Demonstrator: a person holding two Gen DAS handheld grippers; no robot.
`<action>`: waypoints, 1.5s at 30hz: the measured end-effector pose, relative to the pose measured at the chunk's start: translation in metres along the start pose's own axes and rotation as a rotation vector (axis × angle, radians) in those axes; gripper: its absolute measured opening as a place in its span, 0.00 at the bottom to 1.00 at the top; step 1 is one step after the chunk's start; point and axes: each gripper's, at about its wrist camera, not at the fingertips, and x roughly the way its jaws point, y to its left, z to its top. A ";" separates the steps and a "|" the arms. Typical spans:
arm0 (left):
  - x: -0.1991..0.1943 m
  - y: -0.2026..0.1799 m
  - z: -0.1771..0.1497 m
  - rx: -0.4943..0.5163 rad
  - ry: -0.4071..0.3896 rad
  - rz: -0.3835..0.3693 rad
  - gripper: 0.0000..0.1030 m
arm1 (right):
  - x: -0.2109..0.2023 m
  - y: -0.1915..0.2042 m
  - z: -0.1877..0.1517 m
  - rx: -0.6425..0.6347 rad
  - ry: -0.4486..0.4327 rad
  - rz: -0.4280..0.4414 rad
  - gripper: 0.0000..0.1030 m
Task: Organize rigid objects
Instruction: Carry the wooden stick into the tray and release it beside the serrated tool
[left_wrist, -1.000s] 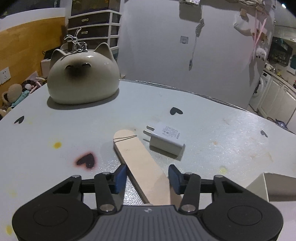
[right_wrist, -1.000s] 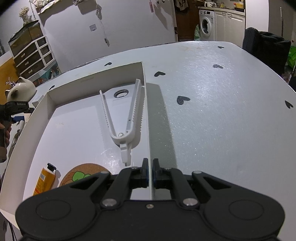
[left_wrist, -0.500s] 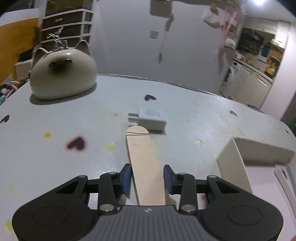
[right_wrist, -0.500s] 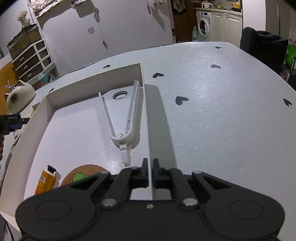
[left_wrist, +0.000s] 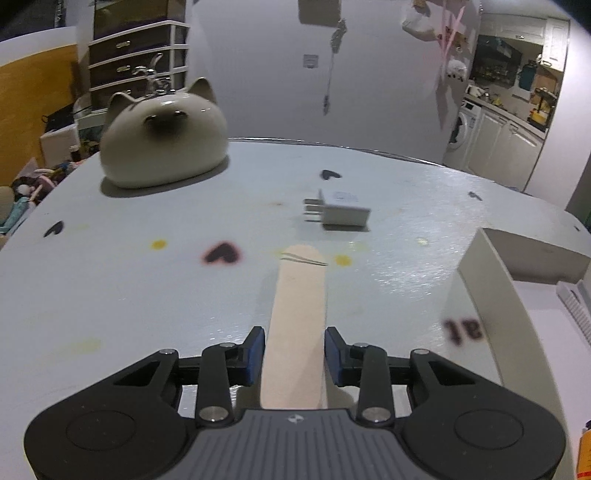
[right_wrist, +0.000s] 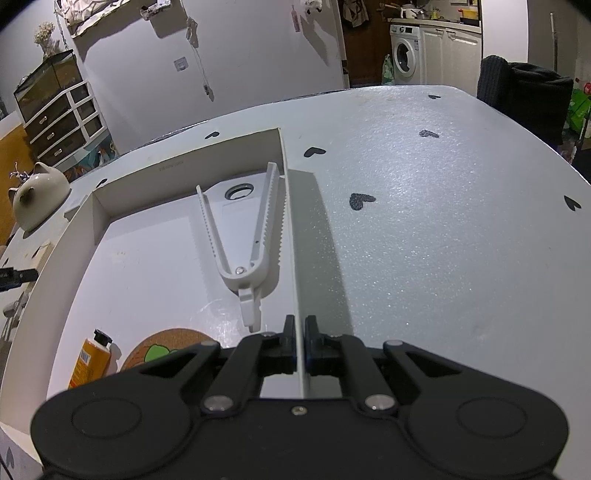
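My left gripper is shut on a flat wooden stick and holds it above the table, pointing away. A white charger plug lies on the table beyond the stick's tip. The white box is to the right. My right gripper is shut on the right wall of the white box. Inside the box lie white plastic tongs, a cork coaster and a small orange bottle.
A cream cat-shaped ceramic jar stands at the table's far left; it also shows in the right wrist view. Black heart marks dot the table. A dark chair stands at the far right edge.
My left gripper closed on the wooden stick, lifted it and swung right toward the box. The charger plug now lies farther ahead. My right gripper stayed clamped on the box wall.
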 end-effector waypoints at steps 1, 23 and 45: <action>0.000 0.000 0.000 -0.004 0.001 0.005 0.38 | 0.000 0.000 0.000 0.001 -0.001 -0.001 0.06; -0.007 -0.022 0.018 -0.008 -0.059 0.035 0.34 | -0.001 -0.001 -0.001 0.004 -0.003 0.004 0.06; -0.054 -0.163 0.028 -0.123 -0.069 -0.322 0.34 | -0.001 0.001 -0.001 -0.032 -0.007 0.004 0.06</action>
